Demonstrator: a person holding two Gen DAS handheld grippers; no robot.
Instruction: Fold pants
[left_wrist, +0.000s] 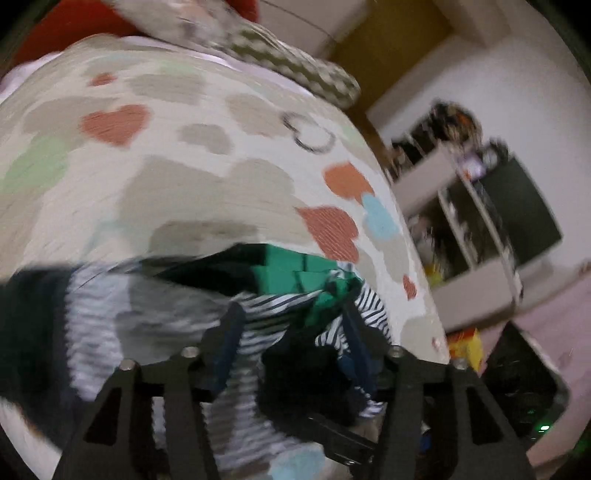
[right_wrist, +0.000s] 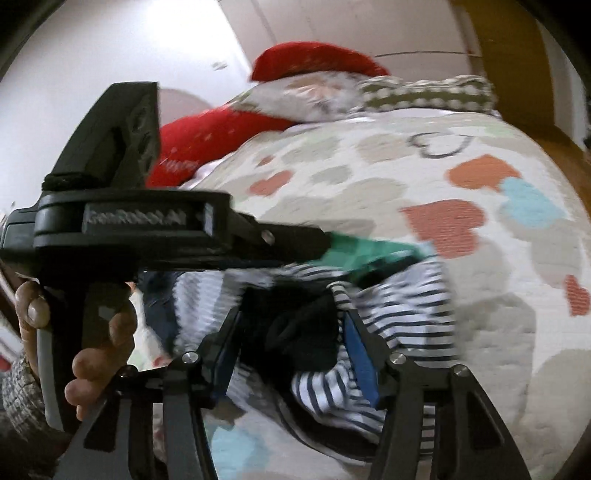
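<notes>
The striped navy-and-white pants (left_wrist: 266, 314) with dark waistband lie bunched on the heart-print bedspread (left_wrist: 184, 177). My left gripper (left_wrist: 291, 314) has its jaws apart with striped and dark cloth bunched between them; the other gripper's green fingertips (left_wrist: 295, 269) sit just beyond. In the right wrist view the pants (right_wrist: 399, 317) lie crumpled under my right gripper (right_wrist: 291, 317), whose jaws stand apart around dark cloth (right_wrist: 303, 336). The left gripper (right_wrist: 354, 254) crosses from the left, its green fingers (right_wrist: 354, 251) over the pants. Both views are blurred.
The bedspread (right_wrist: 369, 184) covers the bed. A red cushion (right_wrist: 207, 144) and patterned pillows (right_wrist: 424, 92) lie at the head. Shelves (left_wrist: 472, 206) and a dark bin (left_wrist: 524, 384) stand right of the bed. A hand (right_wrist: 92, 354) holds the left gripper.
</notes>
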